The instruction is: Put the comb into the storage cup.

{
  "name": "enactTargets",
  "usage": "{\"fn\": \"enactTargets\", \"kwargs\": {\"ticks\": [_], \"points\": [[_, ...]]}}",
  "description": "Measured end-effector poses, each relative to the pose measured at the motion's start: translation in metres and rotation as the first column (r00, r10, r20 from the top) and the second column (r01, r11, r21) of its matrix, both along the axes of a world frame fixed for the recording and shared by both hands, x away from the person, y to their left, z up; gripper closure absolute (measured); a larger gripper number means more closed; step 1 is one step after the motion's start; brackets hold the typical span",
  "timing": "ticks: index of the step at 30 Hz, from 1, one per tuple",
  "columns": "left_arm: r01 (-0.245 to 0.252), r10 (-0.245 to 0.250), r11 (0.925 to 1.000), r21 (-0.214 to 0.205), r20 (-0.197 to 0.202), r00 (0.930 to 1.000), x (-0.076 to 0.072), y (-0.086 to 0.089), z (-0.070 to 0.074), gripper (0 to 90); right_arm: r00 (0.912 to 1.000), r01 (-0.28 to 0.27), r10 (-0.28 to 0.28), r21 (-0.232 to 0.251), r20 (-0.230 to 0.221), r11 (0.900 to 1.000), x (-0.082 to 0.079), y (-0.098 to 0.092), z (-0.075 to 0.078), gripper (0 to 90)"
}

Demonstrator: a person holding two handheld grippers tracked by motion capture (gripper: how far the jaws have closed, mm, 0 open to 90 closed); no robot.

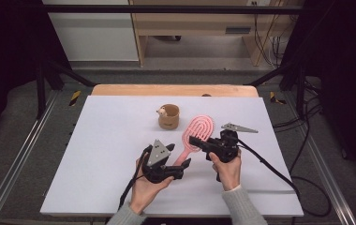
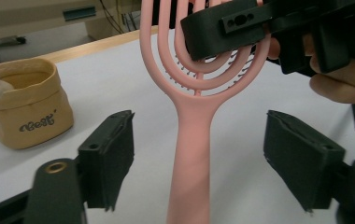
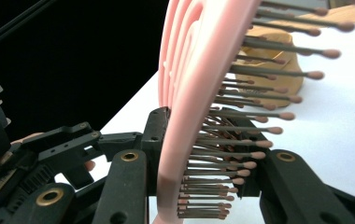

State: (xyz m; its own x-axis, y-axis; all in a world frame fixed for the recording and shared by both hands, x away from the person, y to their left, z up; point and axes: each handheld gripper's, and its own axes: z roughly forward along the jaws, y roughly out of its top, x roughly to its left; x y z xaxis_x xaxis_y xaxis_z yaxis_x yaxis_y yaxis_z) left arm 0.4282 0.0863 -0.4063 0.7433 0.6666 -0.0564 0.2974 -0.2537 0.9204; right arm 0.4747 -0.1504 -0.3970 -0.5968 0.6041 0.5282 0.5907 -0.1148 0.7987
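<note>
Near the bench's middle, the right gripper [image 1: 199, 141] clamped the pink brush [image 1: 197, 131] by its head; the left gripper [image 1: 181, 165] stood wide around its handle. The bristles probably cushioned that grip, risking a twist.

**Surroundings of the work area**

A tan paper-like cup [image 1: 169, 117], printed with dark lettering and fitted with a small pale figure [image 1: 161, 111] at its rim, is seen upright toward the far middle of the white-covered bench [image 1: 101, 154]. A wooden edge [image 1: 174, 89] is exposed along the far side. Pale wooden furniture [image 1: 190, 28] and loose cables [image 1: 265, 37] are seen beyond on the grey floor [image 1: 21, 122].
</note>
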Motion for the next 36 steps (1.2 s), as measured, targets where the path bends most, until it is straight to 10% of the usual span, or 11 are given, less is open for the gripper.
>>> {"fn": "enactTargets", "kwargs": {"ticks": [13,36], "points": [[0.057,-0.058,0.9983,-0.014,-0.06,0.9965,0.012,0.018,0.006,5.6,0.9993,0.024,-0.024,-0.009,0.028,0.9997,0.002,-0.007,0.007,64.3],[-0.013,0.013,0.9999,0.0,-0.055,0.9984,0.018,0.072,-0.003,0.5,0.9962,0.059,-0.057,-0.035,0.067,0.9976,0.008,-0.022,0.021,64.3]]}}
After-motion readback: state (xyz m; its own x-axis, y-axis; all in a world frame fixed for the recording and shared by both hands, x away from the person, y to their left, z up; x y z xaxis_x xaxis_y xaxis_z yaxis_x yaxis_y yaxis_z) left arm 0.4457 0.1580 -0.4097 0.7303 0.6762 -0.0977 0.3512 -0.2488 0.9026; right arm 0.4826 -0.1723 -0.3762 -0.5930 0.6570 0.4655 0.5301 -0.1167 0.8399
